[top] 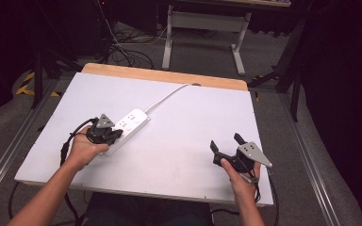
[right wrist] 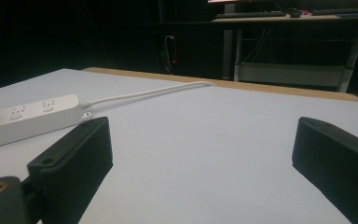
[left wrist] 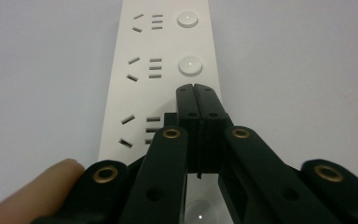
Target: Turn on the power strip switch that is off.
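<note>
A: Power strip (top: 128,126) where?

B: White, lay flat on the bench (top: 193,141), left of middle, running diagonally. Its white cord (top: 167,96) ran off toward the far wooden edge.

A: Left tool (top: 115,135)?

B: Jaws pressed together, nothing between them. In the left gripper view the tips sat over the strip's top face, just below a round button (left wrist: 190,65). Probably touching the strip, but hard to tell from that angle. Left hand (top: 82,148) held it.

A: Right tool (top: 226,142)?

B: Jaws wide apart, empty, low over bare bench, well apart from the strip. Right hand (top: 240,181) held it near the front edge. In the right gripper view the strip showed far off at the left.
</note>
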`<state>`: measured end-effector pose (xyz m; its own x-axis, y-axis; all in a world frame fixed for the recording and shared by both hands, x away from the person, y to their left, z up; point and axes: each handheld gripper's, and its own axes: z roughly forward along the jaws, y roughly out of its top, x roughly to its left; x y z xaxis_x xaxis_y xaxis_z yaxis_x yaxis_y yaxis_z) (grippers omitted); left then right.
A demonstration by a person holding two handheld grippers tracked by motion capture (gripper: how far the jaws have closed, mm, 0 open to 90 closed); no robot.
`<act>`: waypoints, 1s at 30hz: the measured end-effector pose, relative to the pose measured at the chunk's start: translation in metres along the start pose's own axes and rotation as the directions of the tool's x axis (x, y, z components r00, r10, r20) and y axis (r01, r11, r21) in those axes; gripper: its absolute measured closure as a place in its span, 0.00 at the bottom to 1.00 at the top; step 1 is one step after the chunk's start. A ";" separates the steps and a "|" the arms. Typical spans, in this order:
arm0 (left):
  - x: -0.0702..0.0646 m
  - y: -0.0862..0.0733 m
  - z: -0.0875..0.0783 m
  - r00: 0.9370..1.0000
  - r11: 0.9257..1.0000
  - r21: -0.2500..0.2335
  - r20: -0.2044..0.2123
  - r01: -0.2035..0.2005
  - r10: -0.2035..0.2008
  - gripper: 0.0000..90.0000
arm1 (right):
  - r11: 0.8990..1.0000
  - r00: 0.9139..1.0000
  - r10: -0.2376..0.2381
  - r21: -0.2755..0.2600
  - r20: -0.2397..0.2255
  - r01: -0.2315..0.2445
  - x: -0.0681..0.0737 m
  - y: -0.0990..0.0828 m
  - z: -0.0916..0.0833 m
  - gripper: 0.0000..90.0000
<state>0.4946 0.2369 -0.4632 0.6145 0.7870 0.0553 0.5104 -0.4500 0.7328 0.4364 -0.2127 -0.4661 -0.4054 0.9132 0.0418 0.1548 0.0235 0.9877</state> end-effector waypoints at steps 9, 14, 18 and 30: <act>-0.001 -0.001 0.001 1.000 1.000 -0.002 -0.003 0.014 -0.014 1.00 | 1.000 1.000 0.001 -0.002 0.000 -0.001 0.000 0.000 -0.001 0.06; -0.001 -0.001 0.001 1.000 1.000 0.002 -0.010 0.018 -0.018 1.00 | 1.000 1.000 -0.001 -0.002 0.000 0.001 0.001 0.000 -0.001 0.06; -0.001 -0.001 0.001 1.000 1.000 0.005 -0.004 0.031 -0.031 1.00 | 1.000 1.000 -0.003 -0.002 -0.003 0.003 0.002 0.000 -0.001 0.06; -0.002 0.000 0.002 0.999 0.999 0.019 -0.016 0.036 -0.035 1.00 | 1.000 1.000 0.000 0.001 -0.002 0.000 0.003 0.000 -0.002 0.06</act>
<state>0.4944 0.2344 -0.4645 0.5867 0.8088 0.0400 0.5434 -0.4298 0.7211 0.4339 -0.2108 -0.4662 -0.4071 0.9124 0.0420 0.1559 0.0241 0.9875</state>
